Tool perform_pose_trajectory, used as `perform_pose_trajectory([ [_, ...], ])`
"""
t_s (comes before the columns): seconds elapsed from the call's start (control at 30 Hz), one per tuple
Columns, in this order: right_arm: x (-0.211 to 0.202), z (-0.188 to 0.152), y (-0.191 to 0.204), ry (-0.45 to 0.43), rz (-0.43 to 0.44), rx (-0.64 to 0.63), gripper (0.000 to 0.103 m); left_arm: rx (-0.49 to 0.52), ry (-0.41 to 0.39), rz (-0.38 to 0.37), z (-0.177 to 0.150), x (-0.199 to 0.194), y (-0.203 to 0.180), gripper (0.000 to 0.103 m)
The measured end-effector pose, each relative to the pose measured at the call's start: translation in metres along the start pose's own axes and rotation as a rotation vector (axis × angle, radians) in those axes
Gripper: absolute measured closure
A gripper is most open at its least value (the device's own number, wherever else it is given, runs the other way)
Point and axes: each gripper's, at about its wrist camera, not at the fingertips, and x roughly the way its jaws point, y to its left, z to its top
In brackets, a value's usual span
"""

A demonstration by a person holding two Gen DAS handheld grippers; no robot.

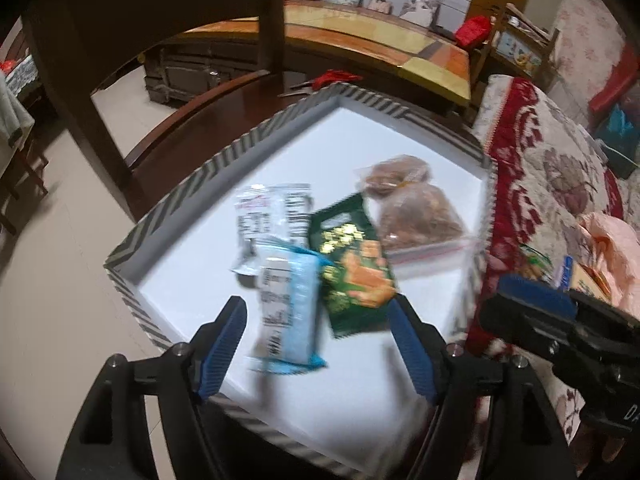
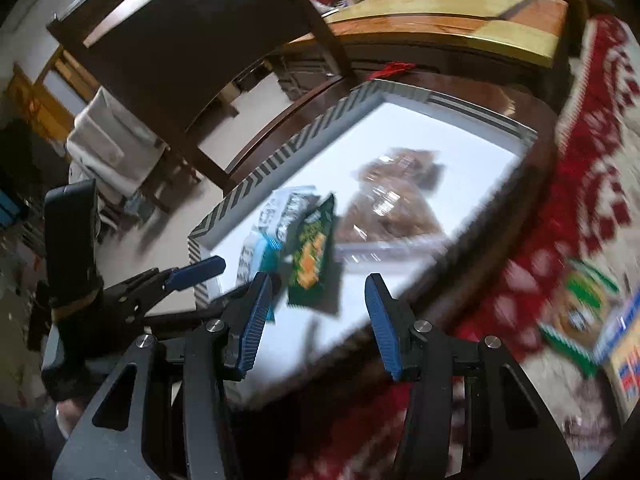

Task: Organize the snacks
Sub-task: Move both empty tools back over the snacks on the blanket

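Note:
A white box with a grey striped rim (image 1: 208, 168) holds several snacks: a light blue packet (image 1: 286, 312), a green packet (image 1: 354, 264), a white packet (image 1: 270, 212) and clear bags of brown snacks (image 1: 416, 208). My left gripper (image 1: 318, 344) is open above the box's near side, with the blue packet between its fingers but not touching them. My right gripper (image 2: 318, 320) is open and empty above the box's near edge (image 2: 400, 280); the green packet (image 2: 312, 256) lies just beyond it. Both views are blurred by motion.
The box sits on a dark wooden chair seat (image 1: 192, 120). A red floral quilt (image 1: 552, 168) lies to the right, with more snack packets (image 2: 580, 312) on it. A tiled floor (image 1: 60, 264) is to the left. The right gripper shows in the left wrist view (image 1: 532, 292).

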Motion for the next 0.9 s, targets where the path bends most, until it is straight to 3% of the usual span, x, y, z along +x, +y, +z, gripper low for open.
perform_pose_trajectory([
  [0.2, -0.042, -0.04, -0.034, -0.042, -0.014, 0.097, 0.054, 0.062, -0.014, -0.041, -0.006, -0.013, -0.033, 0.023],
  [0.4, -0.082, -0.086, -0.093, -0.127, -0.121, 0.253, 0.054, 0.12, 0.025, -0.083, -0.016, -0.008, -0.066, 0.022],
  [0.57, -0.092, -0.088, -0.126, -0.217, -0.119, 0.345, 0.054, 0.17, 0.057, -0.105, -0.028, -0.006, -0.093, 0.022],
  [0.67, -0.09, -0.092, -0.136, -0.147, -0.254, 0.357, 0.055, 0.211, 0.059, -0.101, -0.035, -0.008, -0.106, 0.021],
  [0.77, -0.12, -0.112, -0.143, -0.181, -0.238, 0.395, 0.054, 0.235, 0.064, -0.124, -0.037, -0.01, -0.116, 0.021],
  [0.9, -0.159, -0.153, -0.152, -0.148, -0.298, 0.41, 0.054, 0.278, 0.052, -0.152, -0.042, -0.014, -0.136, 0.021],
])
